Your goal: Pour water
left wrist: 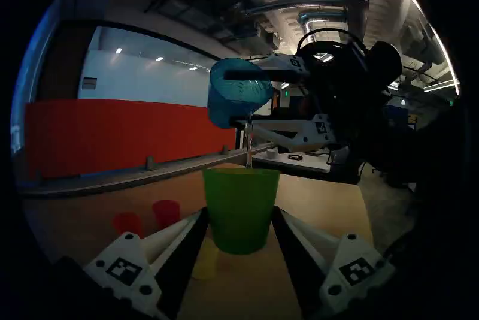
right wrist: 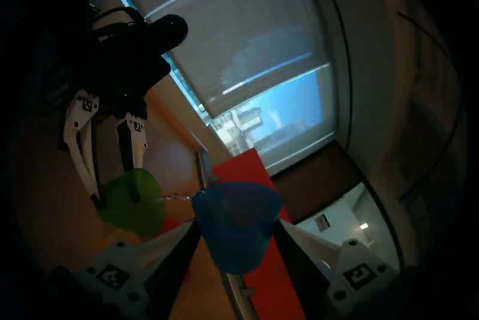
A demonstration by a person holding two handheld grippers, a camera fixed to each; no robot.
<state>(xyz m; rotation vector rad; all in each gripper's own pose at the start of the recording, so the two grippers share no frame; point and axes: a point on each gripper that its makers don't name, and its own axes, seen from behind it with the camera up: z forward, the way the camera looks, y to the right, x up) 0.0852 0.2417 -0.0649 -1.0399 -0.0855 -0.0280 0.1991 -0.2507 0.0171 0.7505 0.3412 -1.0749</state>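
In the left gripper view my left gripper [left wrist: 240,224] is shut on a green cup [left wrist: 240,209], held upright above the wooden table [left wrist: 311,200]. Above it the right gripper [left wrist: 263,98] holds a blue cup [left wrist: 235,97] tipped over, and a thin stream of water [left wrist: 248,149] falls into the green cup. In the right gripper view my right gripper [right wrist: 238,239] is shut on the blue cup [right wrist: 236,224], tilted towards the green cup [right wrist: 132,201], which the left gripper [right wrist: 114,197] holds at the left. A thin stream [right wrist: 175,198] runs between the two rims.
Two red cups [left wrist: 149,217] stand on the table at the left, and a yellow cup [left wrist: 206,261] sits below the green one. A red wall panel [left wrist: 120,134] and a rail [left wrist: 149,167] run behind the table. Small items lie on a white surface [left wrist: 299,161] at the back.
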